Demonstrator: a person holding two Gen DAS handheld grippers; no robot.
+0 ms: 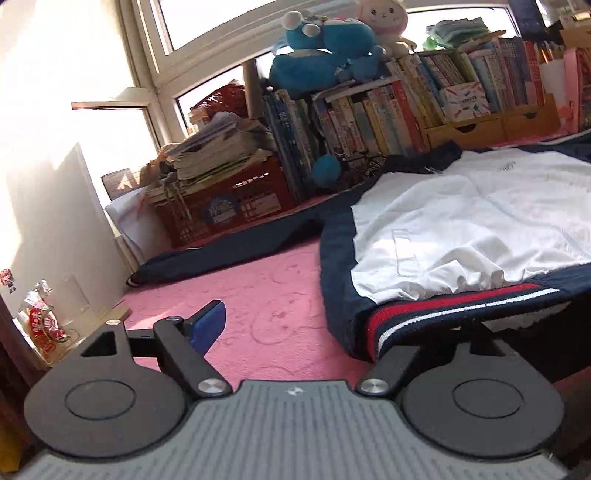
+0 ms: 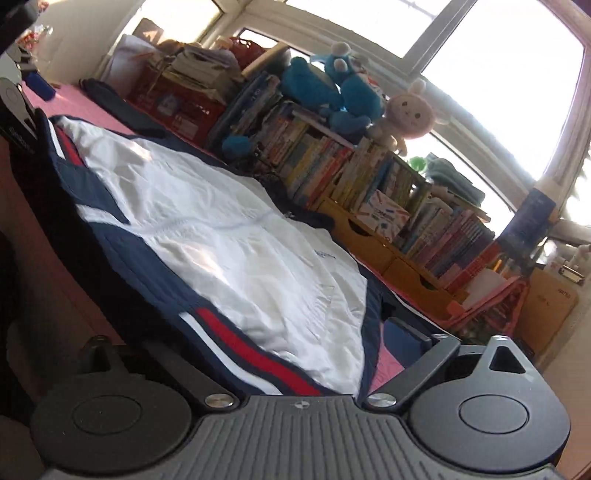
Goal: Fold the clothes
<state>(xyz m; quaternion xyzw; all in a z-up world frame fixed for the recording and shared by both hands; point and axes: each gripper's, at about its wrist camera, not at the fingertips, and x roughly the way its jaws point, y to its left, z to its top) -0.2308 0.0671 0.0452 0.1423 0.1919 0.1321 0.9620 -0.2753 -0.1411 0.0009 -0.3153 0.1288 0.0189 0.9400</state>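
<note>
Left gripper (image 1: 332, 325): jaws apart. Left blue pad (image 1: 207, 326) hangs clear over the pink blanket (image 1: 266, 295). Right finger is hidden under the jacket (image 1: 461, 221) hem; the striped hem band (image 1: 443, 306) (red, white, navy) drapes over it. No pinch visible from the left wrist view.

Right gripper (image 2: 295, 354): the same jacket's hem corner lies between the jaws. Only the right blue pad (image 2: 400, 334) shows, just beside the navy edge of the cloth, with a strip of pink blanket next to it. Left finger is covered by fabric, so I cannot tell whether the pads press on the cloth or stand off it.

The jacket lies flat on the blanket, white body panel up, navy sides. Hem is at the near edge of the blanket, collar toward the far edge.

Left view only: a navy sleeve (image 1: 229, 251) stretches out across the blanket toward its left edge, and a glass mug (image 1: 44, 325) with red print sits off the near left corner.

Right view only: the left gripper's body at the far hem corner, upper left of frame, plus a pink rack and brown box at far right.

Both views: a bookshelf (image 1: 388, 118) along the far edge, blue plush toy (image 1: 325, 48) and pink plush toy (image 1: 384, 22) on top, red crate (image 1: 229, 203) stacked with papers, bright windows behind.
</note>
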